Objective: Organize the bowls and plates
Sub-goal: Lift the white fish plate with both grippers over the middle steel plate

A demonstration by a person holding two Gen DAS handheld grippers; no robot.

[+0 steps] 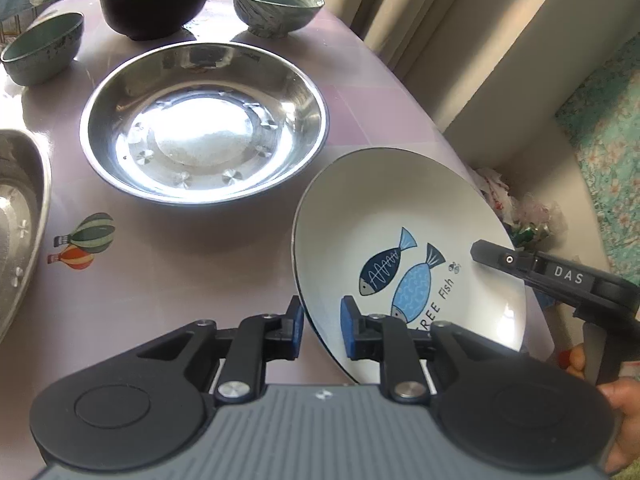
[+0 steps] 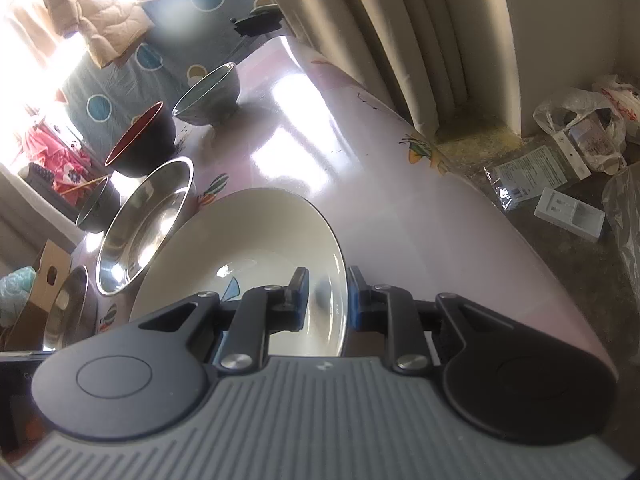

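A white plate with two blue fish (image 1: 400, 216) is tilted above the table's right edge. My left gripper (image 1: 322, 330) straddles its near-left rim, pads a little apart from the rim. My right gripper (image 1: 500, 258) reaches over the plate's right rim; in the right wrist view my right gripper (image 2: 328, 300) straddles the plate's rim (image 2: 256, 232) with a small gap. A large steel plate (image 1: 204, 120) lies mid-table, another steel dish (image 1: 20, 216) at the left. Two green bowls (image 1: 278, 6) (image 1: 42, 46) and a black-and-red bowl (image 1: 156, 4) stand at the back.
The table has a pink cloth with balloon prints (image 1: 84, 240). Curtains (image 1: 460, 20) hang close on the right. Plastic bags and packets (image 2: 576, 148) lie on the floor beside the table. A cardboard box (image 2: 40, 280) stands at the far left.
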